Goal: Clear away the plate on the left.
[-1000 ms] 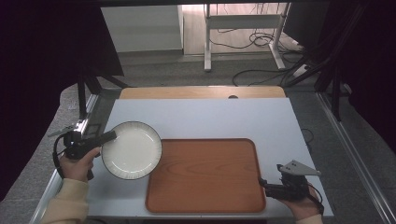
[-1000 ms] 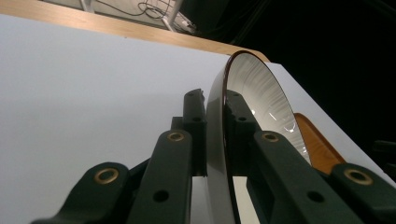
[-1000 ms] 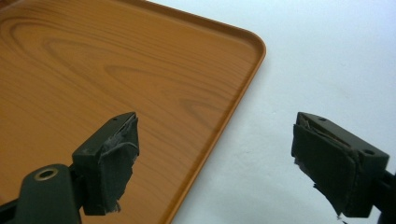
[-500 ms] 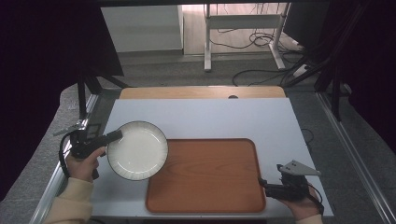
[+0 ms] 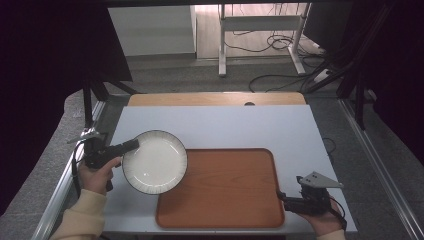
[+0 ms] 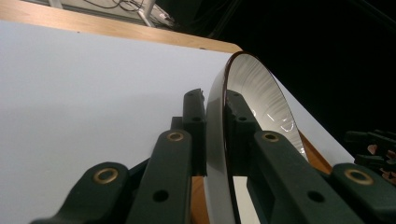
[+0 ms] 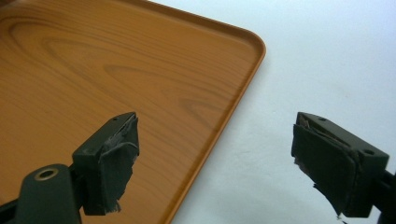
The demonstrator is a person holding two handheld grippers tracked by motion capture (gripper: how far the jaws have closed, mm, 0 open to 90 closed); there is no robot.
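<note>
Left hand (image 5: 95, 172): at the left edge of the table in the high view, wearing a pale sleeve and holding its gripper.
Left gripper (image 5: 131, 145): pointed to the right across the table; its jaws were closed tight on the near-left rim of the plate, one pad on each face of the rim, as the left gripper view showed.
Plate (image 5: 155, 161): white and round with a dark striped rim, held by the left gripper; its right edge overlapped the left rim of the tray in the high view. Whether it touched the tray could not be told.
Table (image 5: 225, 127): pale surface with a wooden strip along the far edge.
Tray (image 5: 222, 187): brown, wood-grained, rectangular with rounded corners, lying flat at the near middle of the table.
Right gripper (image 5: 281, 197): near the tray's near-right corner, pointing left; its jaws stood wide apart with nothing between them, one over the tray and one over bare table.
Right hand (image 5: 325, 220): at the bottom right edge, holding its gripper.
</note>
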